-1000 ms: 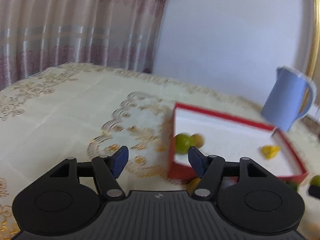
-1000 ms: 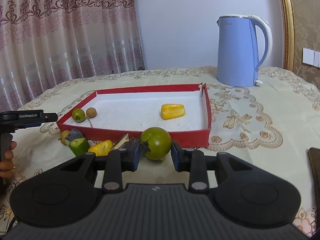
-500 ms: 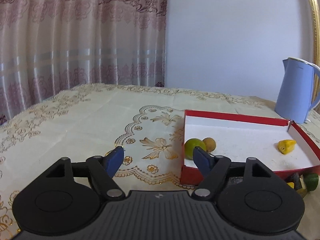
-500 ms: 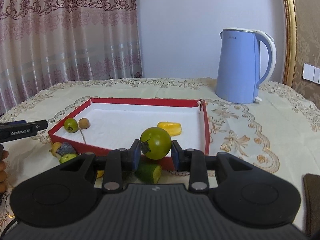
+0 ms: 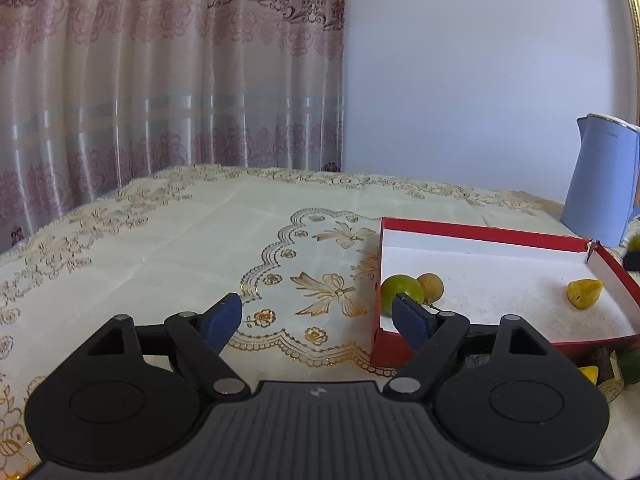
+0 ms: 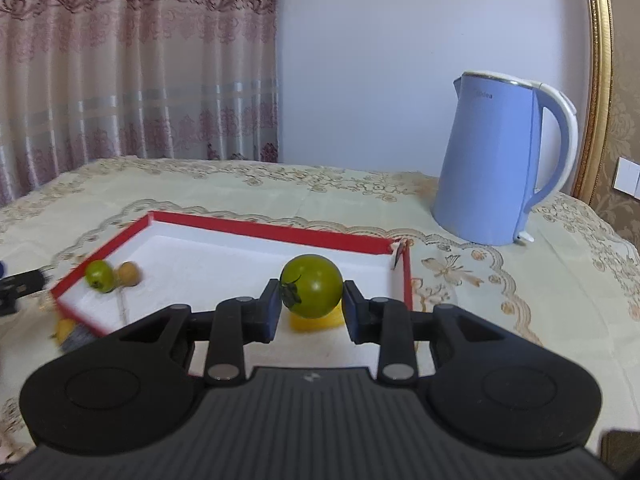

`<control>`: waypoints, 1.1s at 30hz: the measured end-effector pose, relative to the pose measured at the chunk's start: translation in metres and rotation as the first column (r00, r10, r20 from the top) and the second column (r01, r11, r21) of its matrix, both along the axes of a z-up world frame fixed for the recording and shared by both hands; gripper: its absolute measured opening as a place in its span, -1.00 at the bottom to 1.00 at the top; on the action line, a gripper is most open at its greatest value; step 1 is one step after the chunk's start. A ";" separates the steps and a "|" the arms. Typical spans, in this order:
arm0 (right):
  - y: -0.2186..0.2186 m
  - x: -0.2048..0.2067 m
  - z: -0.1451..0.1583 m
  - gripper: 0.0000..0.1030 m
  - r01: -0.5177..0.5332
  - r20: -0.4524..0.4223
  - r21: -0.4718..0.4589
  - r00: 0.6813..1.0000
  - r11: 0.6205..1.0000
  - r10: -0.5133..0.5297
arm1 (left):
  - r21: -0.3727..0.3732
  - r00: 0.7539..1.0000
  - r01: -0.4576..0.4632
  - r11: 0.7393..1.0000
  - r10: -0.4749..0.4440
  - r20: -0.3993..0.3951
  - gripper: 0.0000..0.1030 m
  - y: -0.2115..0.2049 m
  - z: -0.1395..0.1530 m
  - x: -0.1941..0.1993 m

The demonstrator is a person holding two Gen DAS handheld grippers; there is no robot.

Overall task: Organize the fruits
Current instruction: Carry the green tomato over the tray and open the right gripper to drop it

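A green tomato [image 6: 312, 286] is clamped between the pads of my right gripper [image 6: 310, 306], held over the red tray [image 6: 276, 230] with its white floor. A yellow fruit piece [image 6: 316, 322] lies in the tray just beneath it. A small green fruit [image 6: 99, 275] and a brown longan [image 6: 129, 273] sit in the tray's left corner. My left gripper [image 5: 318, 318] hovers over the tablecloth by the tray's left wall [image 5: 376, 344], its jaws opening with nothing between them. From there the green fruit [image 5: 402, 292], longan [image 5: 431, 287] and yellow piece [image 5: 584, 293] show inside the tray.
A blue kettle [image 6: 496, 160] stands behind the tray at the right. Loose fruit pieces [image 5: 612, 364] lie on the patterned tablecloth [image 5: 200, 240] in front of the tray, also blurred at lower left [image 6: 70, 332]. A curtain and a wall back the table.
My right gripper carried the green tomato up from the table in front of the tray to over the tray's floor. My left gripper's fingers spread wider and its view levelled out.
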State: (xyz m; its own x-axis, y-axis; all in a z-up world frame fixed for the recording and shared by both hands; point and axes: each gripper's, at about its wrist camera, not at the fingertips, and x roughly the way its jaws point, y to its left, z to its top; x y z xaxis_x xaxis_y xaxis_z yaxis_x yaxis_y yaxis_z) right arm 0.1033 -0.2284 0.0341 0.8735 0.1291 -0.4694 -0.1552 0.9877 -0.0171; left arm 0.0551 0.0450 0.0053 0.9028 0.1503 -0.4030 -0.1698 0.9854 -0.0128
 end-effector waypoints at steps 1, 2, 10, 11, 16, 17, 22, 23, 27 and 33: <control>-0.001 0.008 -0.001 -0.41 0.009 -0.006 -0.002 1.000 1.000 -0.009 | 0.008 1.000 0.002 1.000 -0.002 0.004 0.60 -0.001 0.000 -0.001; -0.003 0.016 -0.003 -0.41 0.016 -0.018 -0.002 1.000 1.000 -0.016 | 0.018 1.000 0.004 1.000 -0.004 0.008 0.60 -0.003 0.001 -0.001; -0.009 0.058 -0.021 -0.41 0.061 -0.088 0.017 0.994 0.998 -0.060 | -0.010 1.000 0.005 1.000 -0.005 -0.022 0.60 0.002 -0.001 0.005; -0.009 0.061 -0.022 -0.41 0.063 -0.093 0.016 0.994 0.998 -0.061 | -0.016 1.000 0.005 1.000 -0.005 -0.023 0.60 0.003 -0.001 0.005; -0.013 0.079 -0.027 -0.40 0.090 -0.130 0.024 0.988 0.996 -0.086 | -0.010 1.000 0.008 1.000 -0.008 0.000 0.60 0.002 0.000 0.001; -0.016 0.080 -0.028 -0.40 0.108 -0.141 0.041 0.985 0.993 -0.101 | -0.008 1.000 0.009 1.000 -0.009 0.004 0.60 0.001 0.001 0.000; -0.030 0.056 -0.019 -0.30 0.132 -0.128 0.137 0.985 0.982 -0.115 | -0.011 1.000 0.012 1.000 -0.011 0.010 0.60 0.001 0.001 0.000; -0.030 0.047 -0.016 -0.25 0.127 -0.112 0.140 0.987 0.982 -0.111 | -0.013 1.000 0.012 1.000 -0.012 0.008 0.60 0.001 0.001 0.000; -0.027 0.006 -0.004 -0.07 0.107 -0.038 0.140 0.994 0.984 -0.103 | -0.006 1.000 0.015 1.000 -0.015 0.016 0.60 0.001 0.001 -0.001; -0.028 -0.056 -0.014 -0.07 0.123 0.034 0.282 0.990 0.952 -0.138 | 0.009 0.999 0.036 0.999 -0.037 0.021 0.60 -0.002 0.000 -0.002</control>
